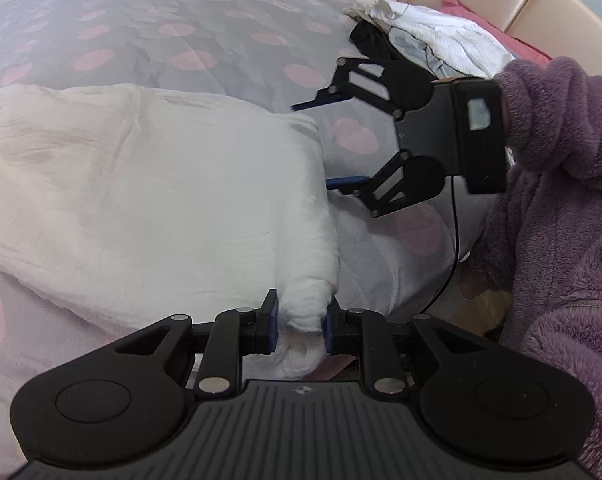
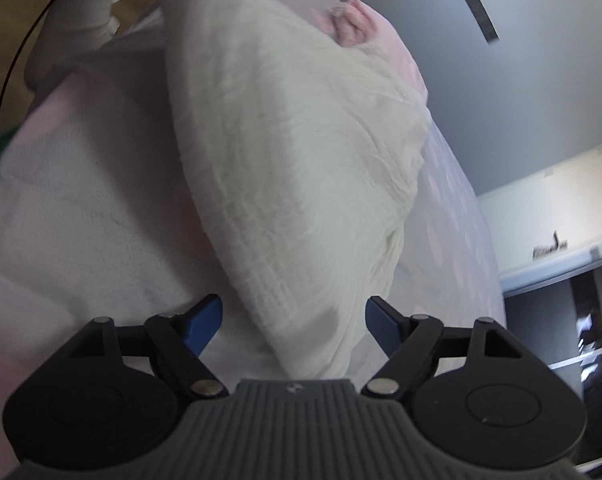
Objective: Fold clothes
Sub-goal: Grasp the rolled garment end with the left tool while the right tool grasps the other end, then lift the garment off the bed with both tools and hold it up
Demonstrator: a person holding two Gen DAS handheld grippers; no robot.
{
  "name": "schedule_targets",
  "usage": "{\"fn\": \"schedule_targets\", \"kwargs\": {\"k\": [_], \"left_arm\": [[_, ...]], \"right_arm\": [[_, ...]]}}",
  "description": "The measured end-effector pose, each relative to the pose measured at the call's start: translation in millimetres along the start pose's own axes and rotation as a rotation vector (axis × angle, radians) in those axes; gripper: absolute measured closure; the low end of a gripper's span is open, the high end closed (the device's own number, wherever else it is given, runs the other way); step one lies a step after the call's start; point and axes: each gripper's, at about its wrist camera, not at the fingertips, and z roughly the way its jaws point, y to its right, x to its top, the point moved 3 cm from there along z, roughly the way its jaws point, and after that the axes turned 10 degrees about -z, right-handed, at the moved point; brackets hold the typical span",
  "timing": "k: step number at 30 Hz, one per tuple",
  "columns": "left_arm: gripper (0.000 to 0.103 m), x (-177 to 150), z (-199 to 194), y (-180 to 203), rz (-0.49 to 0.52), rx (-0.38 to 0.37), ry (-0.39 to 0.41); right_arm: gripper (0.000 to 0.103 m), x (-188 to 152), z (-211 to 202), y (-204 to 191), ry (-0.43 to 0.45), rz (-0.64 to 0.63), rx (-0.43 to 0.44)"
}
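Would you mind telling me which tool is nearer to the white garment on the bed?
Left. The left tool is shut on a bunched corner of the white garment. The right tool is open, just beside the garment's edge, not gripping it.

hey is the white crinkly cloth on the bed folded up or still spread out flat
Folded, at least partly: the white crinkled gauze cloth lies doubled on the dotted grey quilt, one bunched corner pinched in the left gripper.

Left gripper (image 1: 301, 322) angled downward, blue pads pinched nearly together on a bunched fold of white cloth (image 1: 149, 200), right gripper (image 1: 319, 144) turned sideways, jaws spread wide (nothing pressed between them), purple fleece sleeve (image 1: 557, 120) behind it
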Motion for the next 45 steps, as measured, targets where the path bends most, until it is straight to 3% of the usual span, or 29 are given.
{"fn": "schedule_targets", "kwargs": {"k": [1, 6, 9, 13, 15, 16, 17, 27, 33, 38, 40, 42, 45], "left_arm": [[0.085, -3.9, -3.9, -0.2, -0.004, -0.003, 0.006], [0.085, -12.7, -9.1, -6.6, -0.031, -0.002, 0.011], [0.084, -16.2, -5.0, -10.4, -0.051, 0.028, 0.006], [0.079, -21.5, 3.8, -3.0, -0.019, 0.094, -0.002], [0.069, -24.4, 7.8, 3.3, 0.007, 0.136, -0.009], [0.055, -25.8, 10.1, 7.0, 0.020, 0.163, -0.012], [0.047, -27.3, 12.3, 10.7, 0.034, 0.191, -0.016], [0.046, -34.4, 38.0, 67.5, 0.168, 0.517, 0.065], [0.046, -33.1, 64.0, 82.8, 0.168, 0.618, 0.047], [0.046, -39.9, 87.4, 93.2, 0.234, 0.688, 0.029], [0.046, -45.1, 100.6, 92.6, 0.290, 0.755, 0.010], [0.049, -51.7, 111.3, 85.1, 0.333, 0.834, -0.012], [0.066, -55.6, 106.1, 77.5, 0.307, 0.819, -0.006]], "right_arm": [[0.026, 1.0, 2.9, 0.9, 0.004, -0.018, -0.001], [0.076, 2.1, 10.1, 7.2, -0.003, -0.048, 0.040], [0.088, 2.7, 6.3, 9.6, -0.015, -0.030, 0.064], [0.090, 6.1, 5.9, 11.7, -0.035, -0.019, 0.077], [0.091, 6.5, 7.1, 15.9, -0.039, -0.014, 0.085], [0.091, 6.9, 8.2, 17.7, -0.042, -0.010, 0.089], [0.091, 7.4, 9.2, 19.4, -0.045, -0.005, 0.092], [0.090, 17.8, 16.9, 23.0, -0.052, 0.016, 0.140], [0.090, 16.7, 11.7, 25.5, -0.044, 0.035, 0.147], [0.090, 15.2, 7.1, 27.1, -0.040, 0.054, 0.151], [0.090, 14.7, 4.9, 30.2, -0.036, 0.074, 0.156], [0.090, 14.5, 1.5, 33.7, -0.027, 0.094, 0.163], [0.091, 14.4, -3.8, 39.0, -0.016, 0.122, 0.168]]}}
